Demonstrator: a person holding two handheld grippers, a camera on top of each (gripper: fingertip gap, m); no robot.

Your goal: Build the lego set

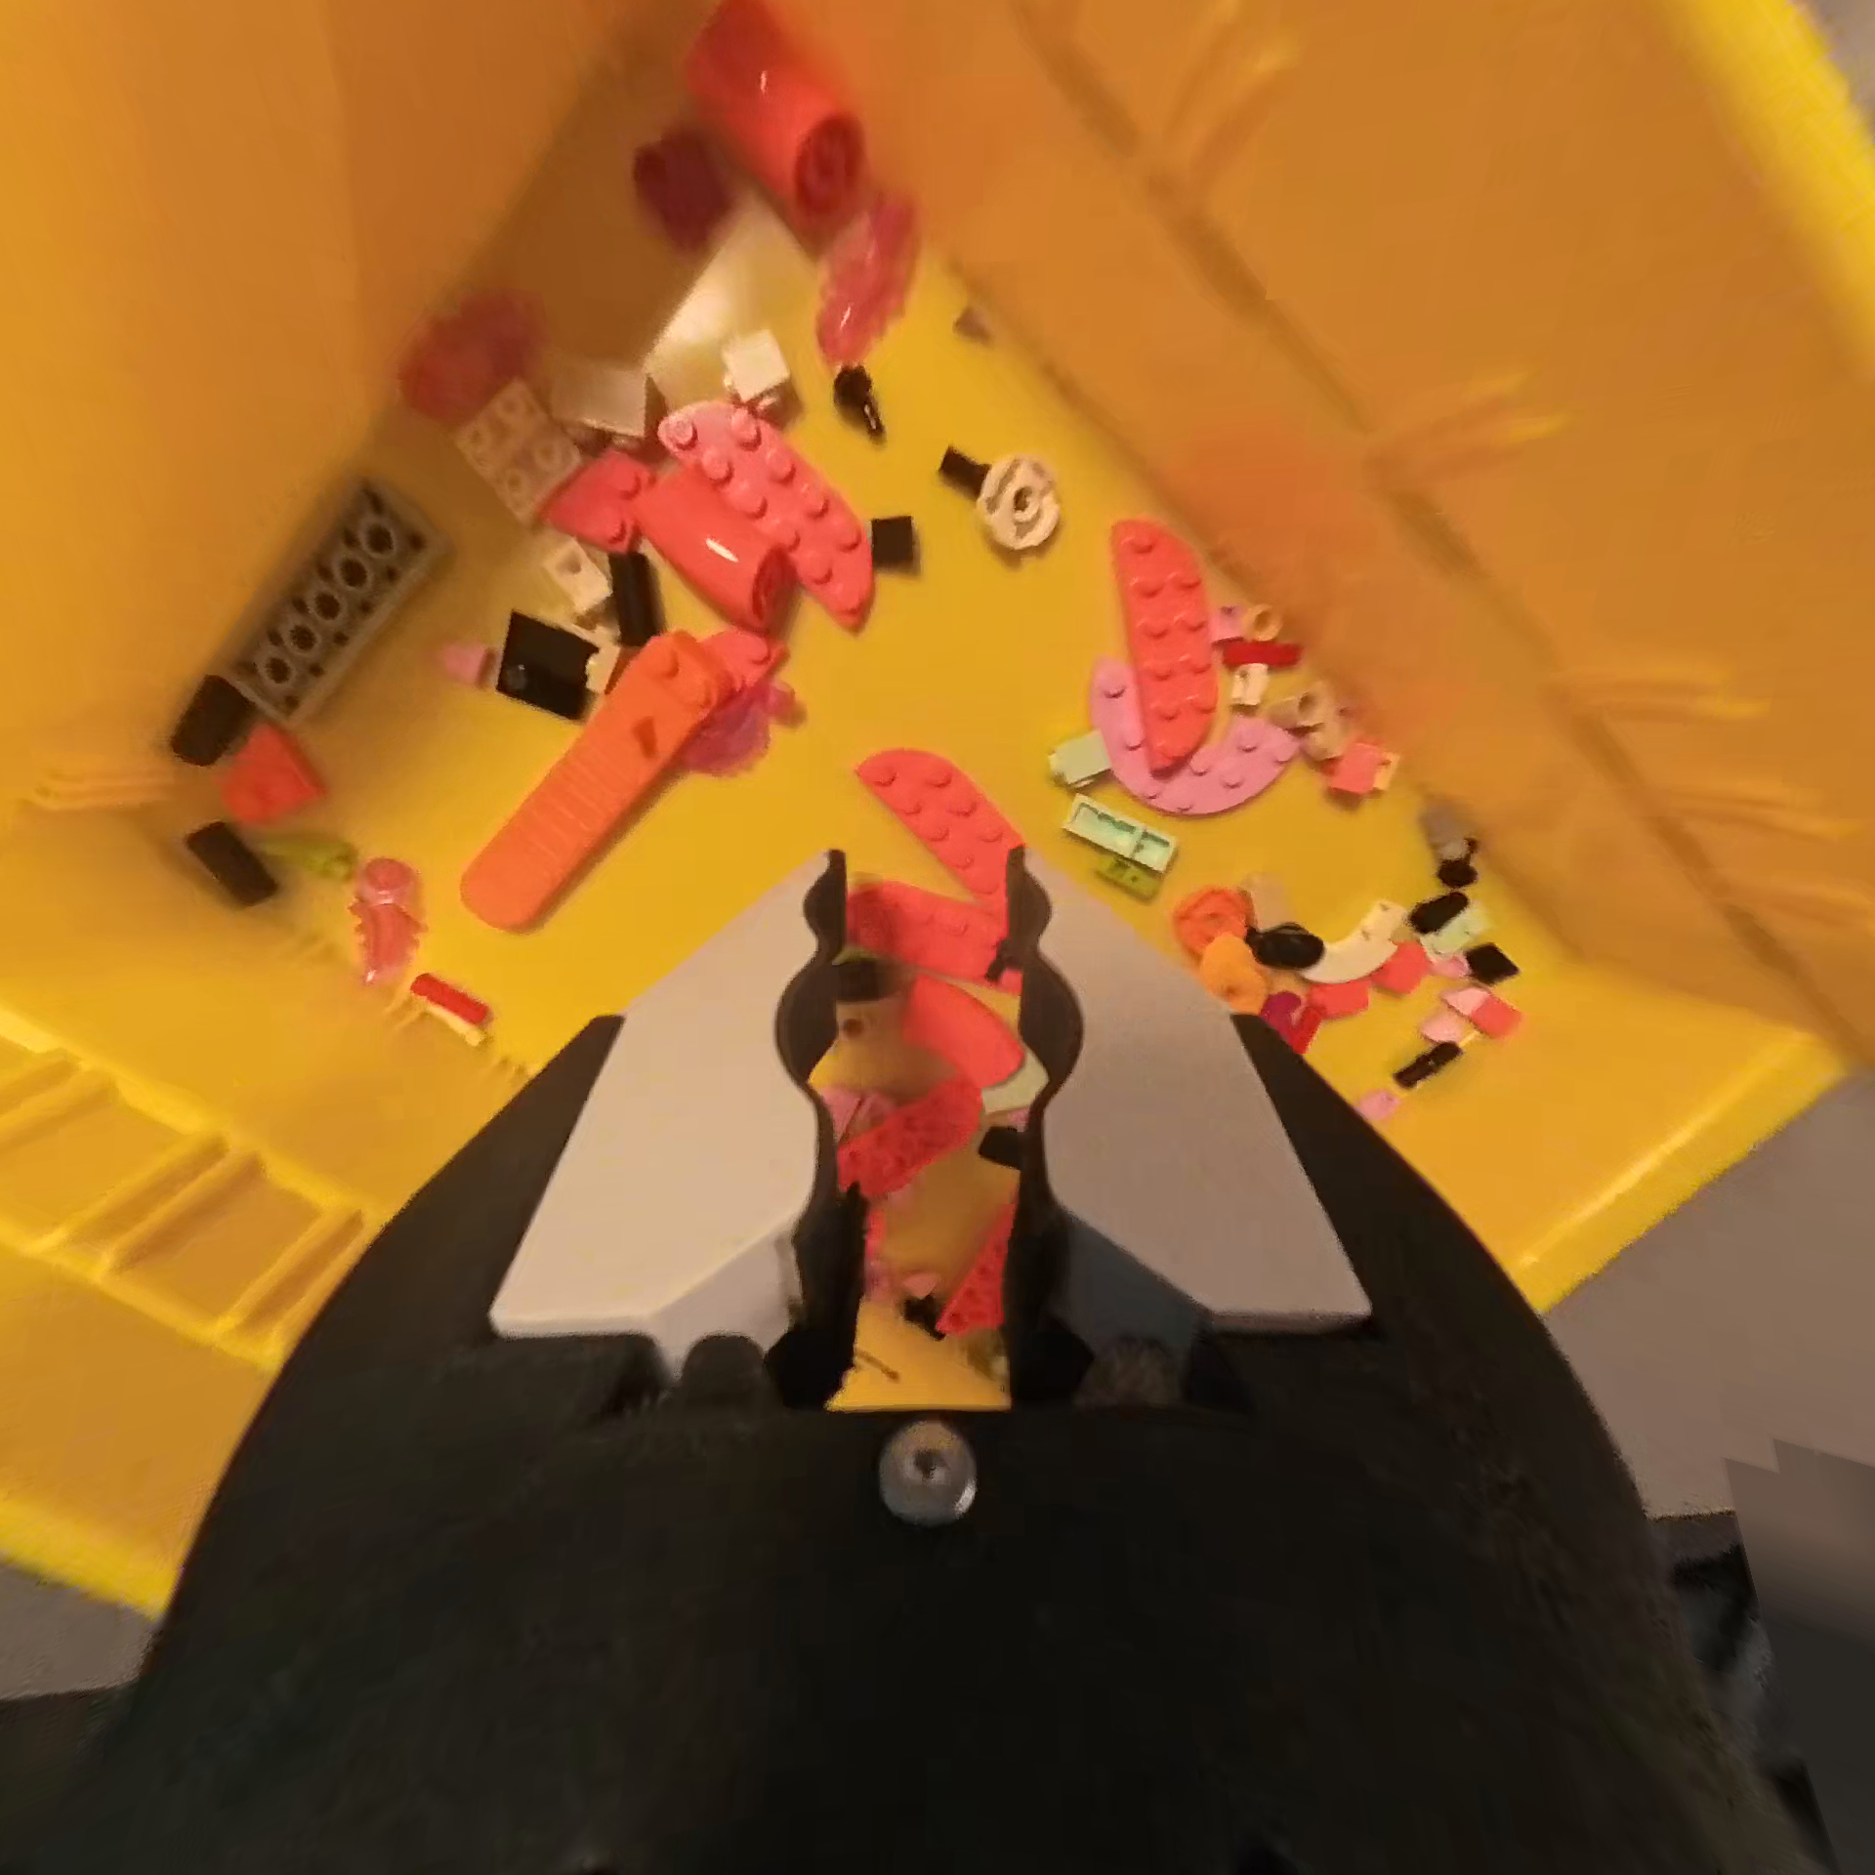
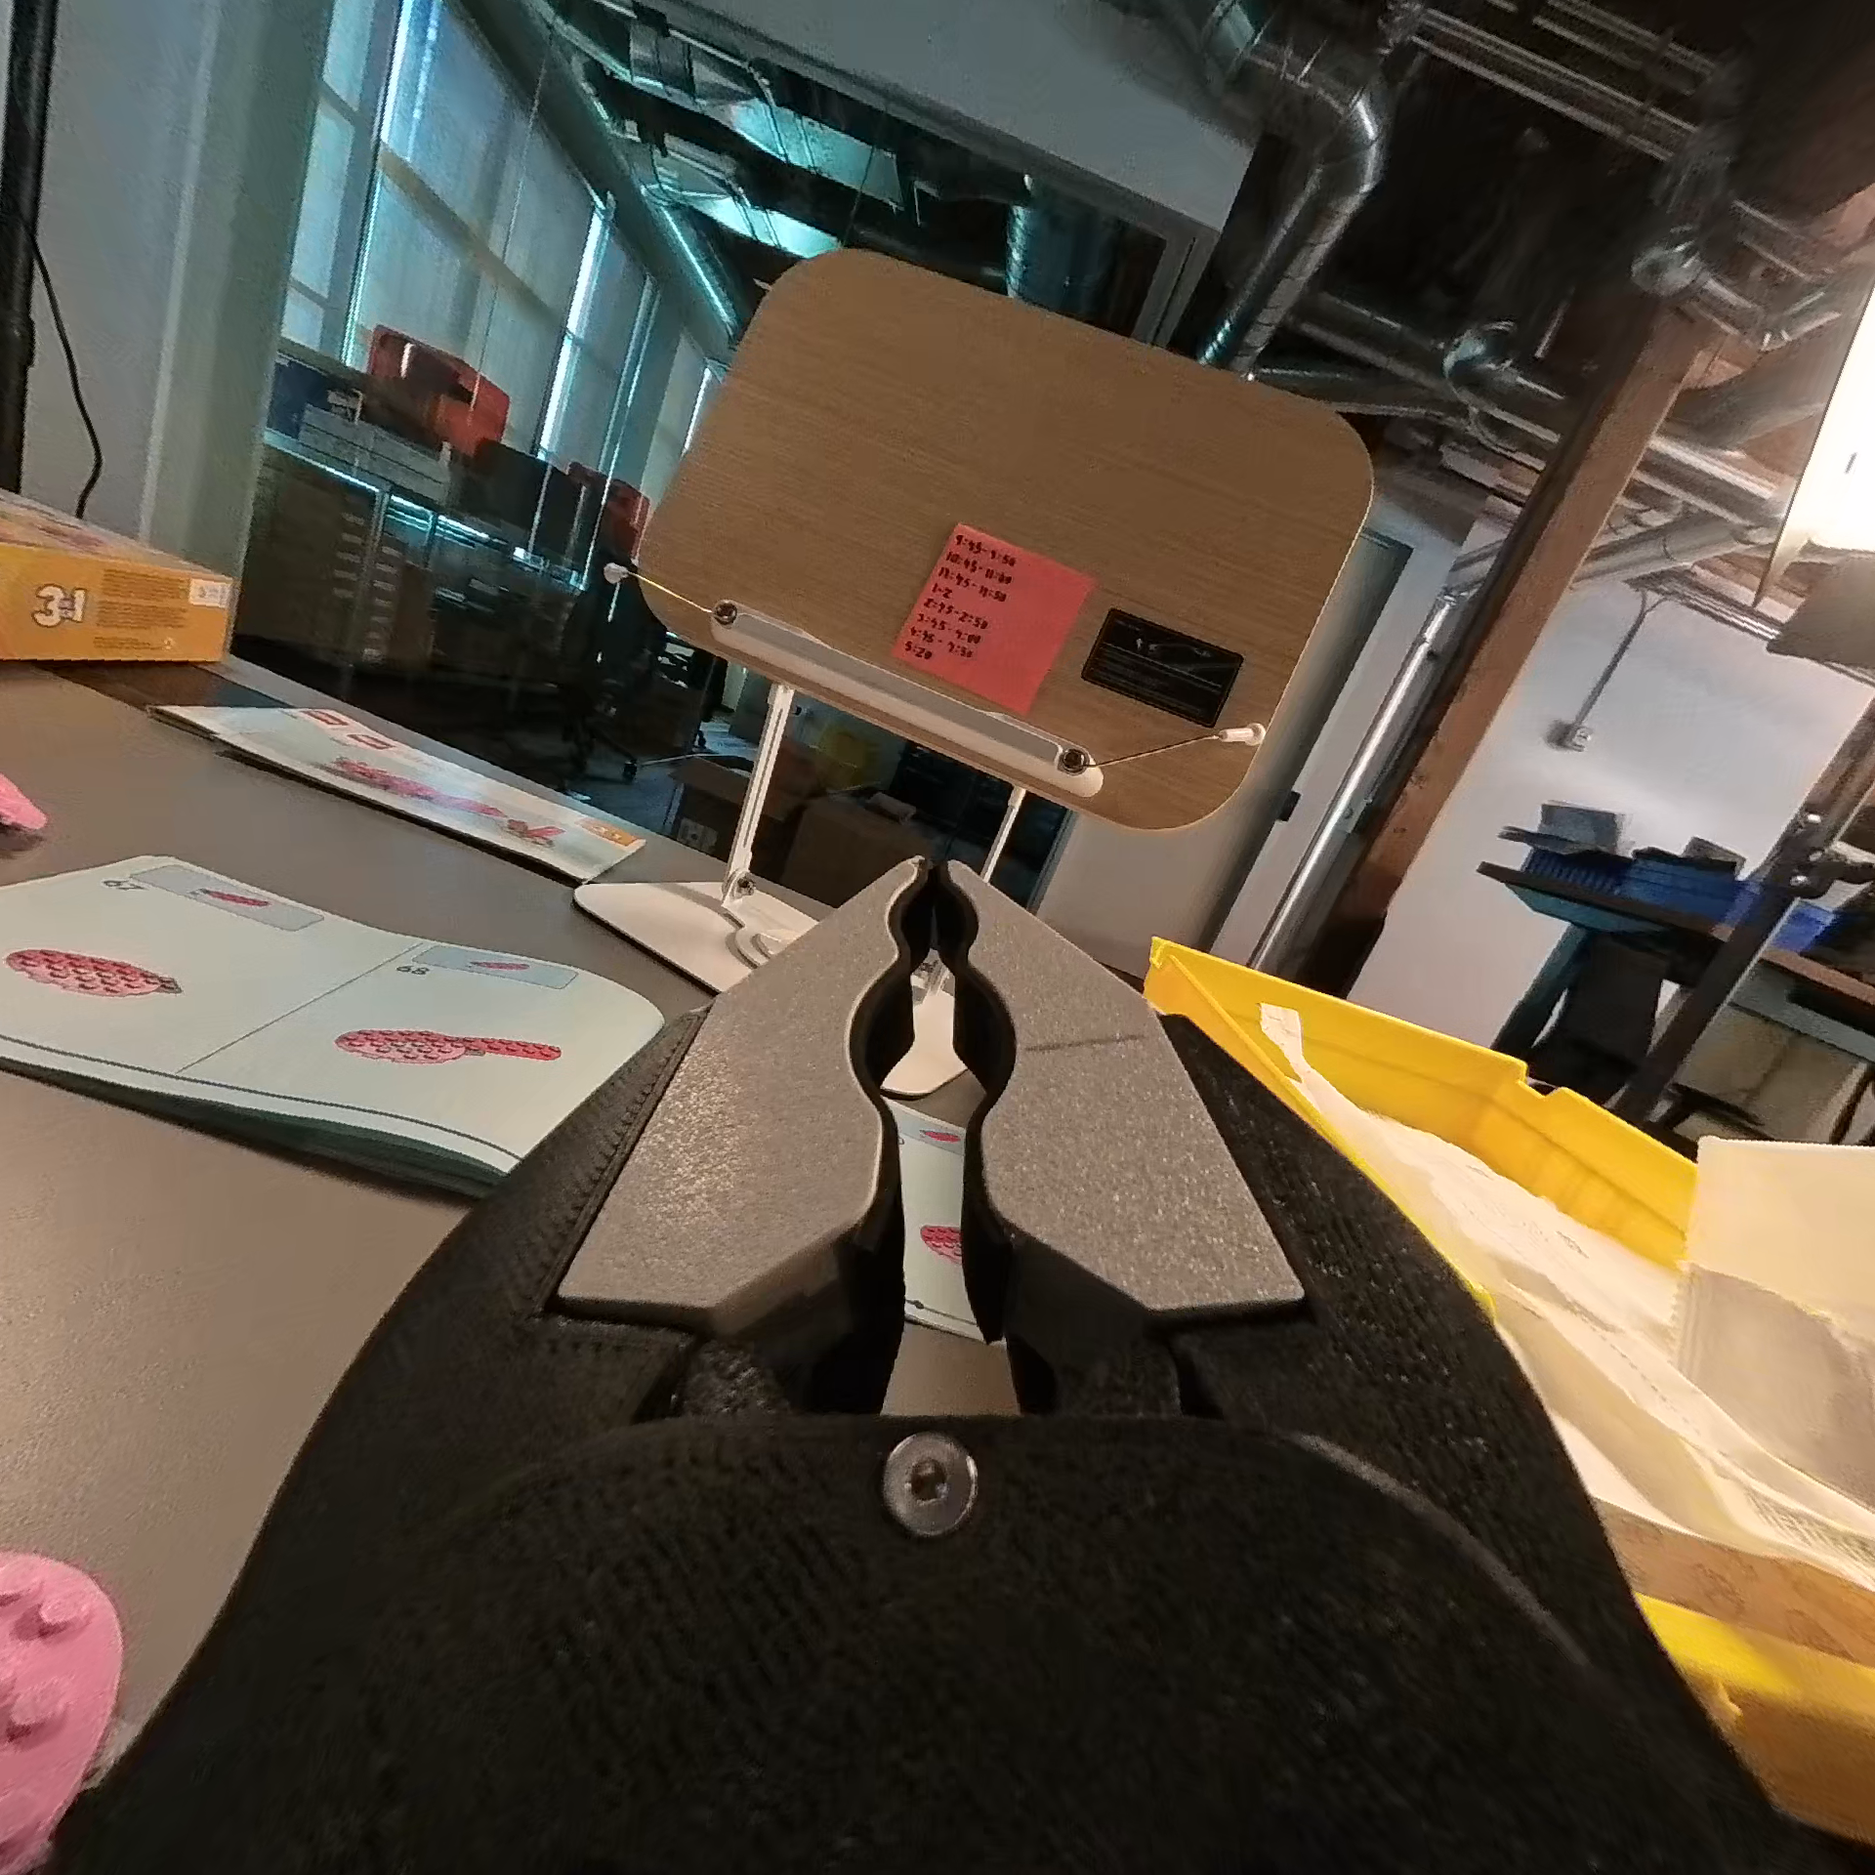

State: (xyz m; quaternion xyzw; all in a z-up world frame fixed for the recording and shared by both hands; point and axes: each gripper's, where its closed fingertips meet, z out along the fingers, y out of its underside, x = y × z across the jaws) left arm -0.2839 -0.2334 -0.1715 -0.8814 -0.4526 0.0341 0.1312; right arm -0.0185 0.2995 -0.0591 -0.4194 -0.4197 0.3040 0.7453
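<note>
My left gripper (image 1: 925, 873) is open and points down into a yellow bin (image 1: 304, 254) of loose bricks. Nothing is in its grasp. Its fingertips hang over two coral studded plates: one (image 1: 944, 812) lies just ahead of the tips, the other (image 1: 918, 928) shows in the gap between the fingers, on the bin floor. An orange brick separator (image 1: 599, 781) lies to the left. My right gripper (image 2: 931, 867) is shut with nothing between its tips. It hovers over the dark table (image 2: 203, 1319), pointing at a wooden book stand (image 2: 1015, 528).
The bin also holds a grey brick (image 1: 325, 609), a red cylinder (image 1: 781, 112) and a pink and coral pile (image 1: 1177, 710). On the table are open instruction booklets (image 2: 304, 994), an orange box (image 2: 101, 594), a pink plate (image 2: 51, 1664) and a second yellow bin (image 2: 1420, 1075) with paper bags. The grippers' ends are close to 60 centimetres from one another.
</note>
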